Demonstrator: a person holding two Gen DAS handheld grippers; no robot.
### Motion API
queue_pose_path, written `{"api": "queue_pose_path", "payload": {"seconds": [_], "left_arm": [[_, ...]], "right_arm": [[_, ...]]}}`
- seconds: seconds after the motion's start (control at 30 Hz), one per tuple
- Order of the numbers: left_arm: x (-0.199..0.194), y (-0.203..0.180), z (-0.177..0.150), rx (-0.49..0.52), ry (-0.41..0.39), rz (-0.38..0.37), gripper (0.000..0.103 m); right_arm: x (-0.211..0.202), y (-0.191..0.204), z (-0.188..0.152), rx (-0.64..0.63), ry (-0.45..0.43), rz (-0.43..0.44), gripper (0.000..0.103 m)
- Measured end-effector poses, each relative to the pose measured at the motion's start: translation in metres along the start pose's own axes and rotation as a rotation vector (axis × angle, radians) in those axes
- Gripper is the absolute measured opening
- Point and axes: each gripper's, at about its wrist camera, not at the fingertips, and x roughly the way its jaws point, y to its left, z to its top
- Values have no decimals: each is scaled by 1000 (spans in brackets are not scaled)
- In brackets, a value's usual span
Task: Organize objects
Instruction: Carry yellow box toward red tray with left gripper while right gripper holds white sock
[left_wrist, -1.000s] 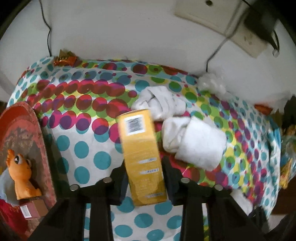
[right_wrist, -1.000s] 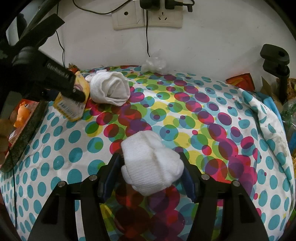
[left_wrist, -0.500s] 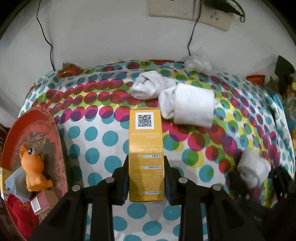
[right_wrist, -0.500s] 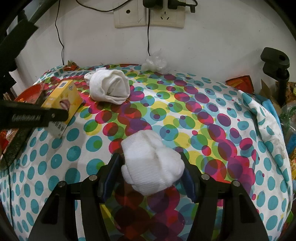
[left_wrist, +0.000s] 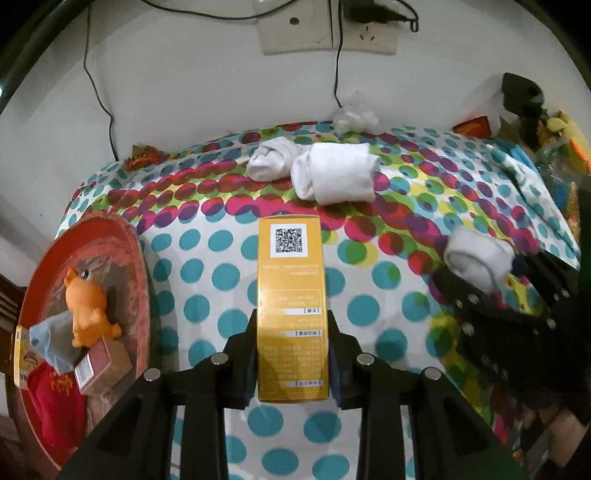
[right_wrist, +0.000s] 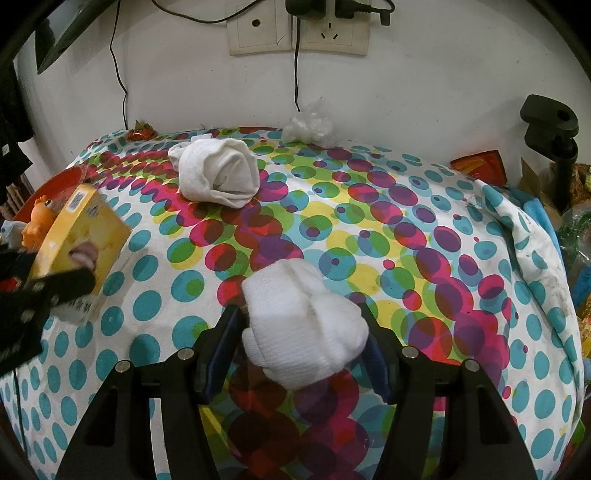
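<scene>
Left gripper (left_wrist: 291, 354) clamped on yellow box (left_wrist: 291, 306), center frame, above dotted surface (left_wrist: 207, 266). Right gripper (right_wrist: 303, 343) clamped on white sock roll (right_wrist: 304, 326), lower center. More rolled socks (left_wrist: 332, 177) upper center; red tray (left_wrist: 122, 258) at left edge.

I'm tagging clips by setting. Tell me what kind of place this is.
Probably a home room: a table under a polka-dot tablecloth, rolled white socks on it, and wall sockets with chargers plugged in.
</scene>
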Motion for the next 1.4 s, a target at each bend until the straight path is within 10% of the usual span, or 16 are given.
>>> {"api": "queue_pose_path", "payload": {"seconds": [0.53,1.4], "left_arm": [[-71,23,-64,-43,-54,25,30],[-112,119,-80,-216,-73,118,30]], "right_arm": [[-1,0,1,0,1,-1,60],[0,1,1,0,1,-2,60]]}}
